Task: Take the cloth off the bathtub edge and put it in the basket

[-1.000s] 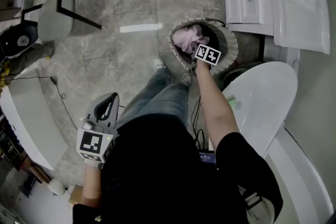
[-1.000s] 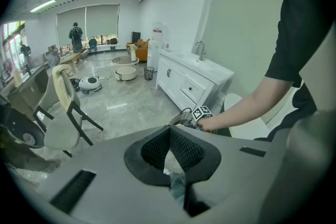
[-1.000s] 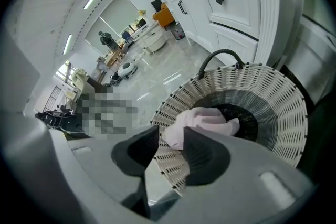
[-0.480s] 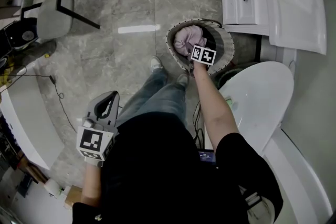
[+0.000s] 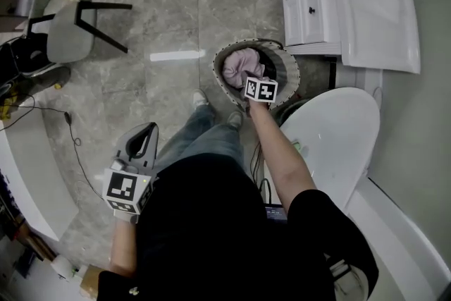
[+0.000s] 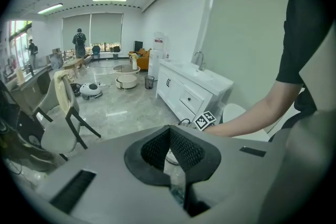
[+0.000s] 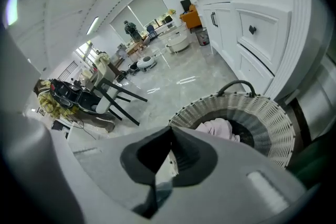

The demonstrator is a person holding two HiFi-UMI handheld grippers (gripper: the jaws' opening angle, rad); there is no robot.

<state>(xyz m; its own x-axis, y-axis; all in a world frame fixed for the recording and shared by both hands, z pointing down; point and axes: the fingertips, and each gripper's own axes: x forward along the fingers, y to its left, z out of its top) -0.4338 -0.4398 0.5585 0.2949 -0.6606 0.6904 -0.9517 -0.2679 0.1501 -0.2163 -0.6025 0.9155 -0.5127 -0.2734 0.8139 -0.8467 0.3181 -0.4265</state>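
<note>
Now your right gripper (image 7: 169,131), jaws just clenched on nothing, hangs above the wicker basket (image 7: 273,113) holding the pink cloth (image 7: 220,127).

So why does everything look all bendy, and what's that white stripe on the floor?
Head view: the white stripe looks like a ceiling light's glare on the shiny floor. Right gripper view: the wide lens curves the cabinet and darkens the picture's corners. Left gripper view: the same bending, and the window at the far left is washed out bright.
</note>
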